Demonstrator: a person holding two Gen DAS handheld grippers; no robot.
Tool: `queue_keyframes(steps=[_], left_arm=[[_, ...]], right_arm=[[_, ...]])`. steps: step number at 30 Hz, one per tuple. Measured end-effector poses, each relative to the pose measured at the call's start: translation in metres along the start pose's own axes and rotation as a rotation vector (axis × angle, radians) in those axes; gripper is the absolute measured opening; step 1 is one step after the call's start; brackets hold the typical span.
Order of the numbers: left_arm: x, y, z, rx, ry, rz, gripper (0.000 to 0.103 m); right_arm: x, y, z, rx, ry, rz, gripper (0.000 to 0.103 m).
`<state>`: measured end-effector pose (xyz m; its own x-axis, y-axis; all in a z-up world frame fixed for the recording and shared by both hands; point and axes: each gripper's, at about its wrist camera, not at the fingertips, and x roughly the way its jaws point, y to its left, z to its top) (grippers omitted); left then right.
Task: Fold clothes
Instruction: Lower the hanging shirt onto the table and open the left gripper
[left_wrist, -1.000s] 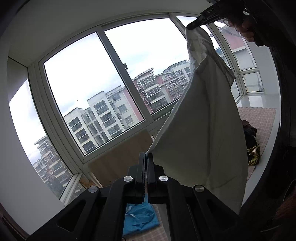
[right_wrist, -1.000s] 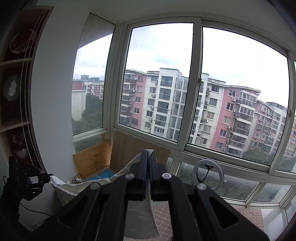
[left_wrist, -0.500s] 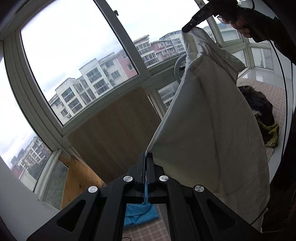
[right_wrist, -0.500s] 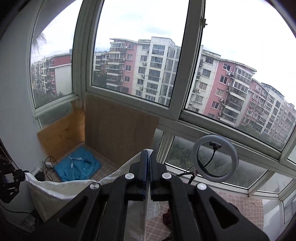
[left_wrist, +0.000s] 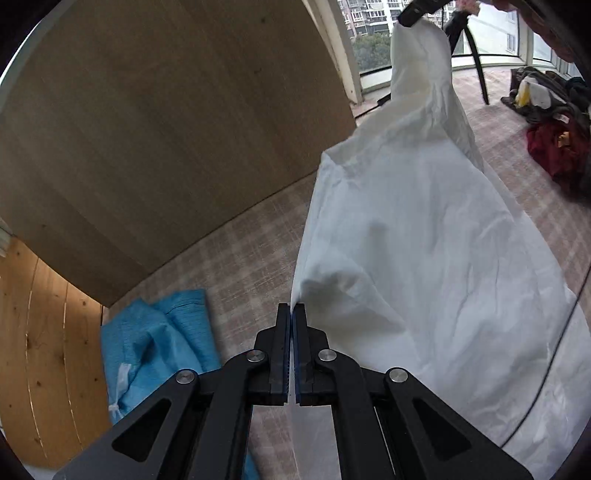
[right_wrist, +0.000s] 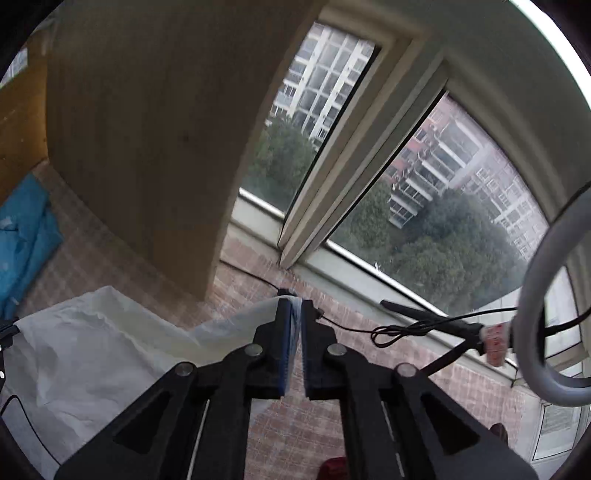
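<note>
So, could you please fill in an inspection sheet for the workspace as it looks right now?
Surface: checked mat, mostly bare beside the spread cloth.
Job's things: white garment draped over the mat, held at two corners.
Clutter: blue garment crumpled by the wooden panel; dark and red clothes pile at the far right.
Grippers: left tongs shut on a corner of the white garment; right tongs opening, cloth edge between the jaws.
Cables: thin black cable running to the ring light; another across the white garment.
Surroundings: window with apartment blocks and trees outside.
</note>
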<state>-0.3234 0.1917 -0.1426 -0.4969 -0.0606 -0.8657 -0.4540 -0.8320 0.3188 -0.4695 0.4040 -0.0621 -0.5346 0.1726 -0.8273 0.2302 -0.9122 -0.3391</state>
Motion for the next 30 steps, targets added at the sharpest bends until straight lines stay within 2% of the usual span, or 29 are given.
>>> queue_keyframes(steps=[3, 5, 6, 8, 12, 14, 17, 20, 23, 25, 28, 30], left_arm=[[0.023, 0.007, 0.008, -0.043, 0.048, -0.024, 0.005], [0.018, 0.020, 0.008, -0.080, 0.049, -0.043, 0.005], [0.010, 0.028, 0.008, -0.093, 0.039, -0.058, 0.005], [-0.007, 0.049, 0.008, -0.122, 0.008, -0.063, 0.005], [-0.061, 0.073, -0.025, -0.145, -0.054, -0.087, 0.008], [-0.080, 0.074, -0.048, -0.106, -0.063, -0.102, 0.013], [-0.102, 0.060, -0.091, -0.066, -0.031, -0.145, 0.017], [-0.120, 0.034, -0.141, -0.037, 0.001, -0.150, 0.018], [-0.139, 0.004, -0.180, -0.041, -0.006, -0.238, 0.018], [-0.150, -0.019, -0.199, -0.043, -0.028, -0.314, 0.017], [-0.167, -0.059, -0.217, -0.018, -0.063, -0.410, 0.017], [-0.174, -0.091, -0.226, 0.010, -0.062, -0.454, 0.017]], right_arm=[[0.023, -0.004, -0.011, 0.055, 0.062, 0.056, 0.012], [0.010, -0.008, -0.022, 0.090, 0.052, 0.110, 0.015], [0.003, -0.012, -0.027, 0.105, 0.045, 0.133, 0.017], [-0.014, -0.018, -0.039, 0.132, 0.029, 0.189, 0.029], [-0.066, -0.021, -0.074, 0.141, -0.007, 0.325, 0.030], [-0.088, -0.018, -0.096, 0.143, -0.026, 0.380, 0.031], [-0.117, -0.021, -0.140, 0.197, -0.039, 0.453, 0.031], [-0.152, -0.027, -0.190, 0.271, -0.058, 0.491, 0.031], [-0.192, -0.033, -0.240, 0.344, -0.090, 0.523, 0.031], [-0.210, -0.031, -0.272, 0.386, -0.119, 0.510, 0.033], [-0.204, -0.020, -0.303, 0.443, -0.087, 0.522, 0.034], [-0.183, -0.009, -0.307, 0.449, -0.040, 0.550, 0.034]])
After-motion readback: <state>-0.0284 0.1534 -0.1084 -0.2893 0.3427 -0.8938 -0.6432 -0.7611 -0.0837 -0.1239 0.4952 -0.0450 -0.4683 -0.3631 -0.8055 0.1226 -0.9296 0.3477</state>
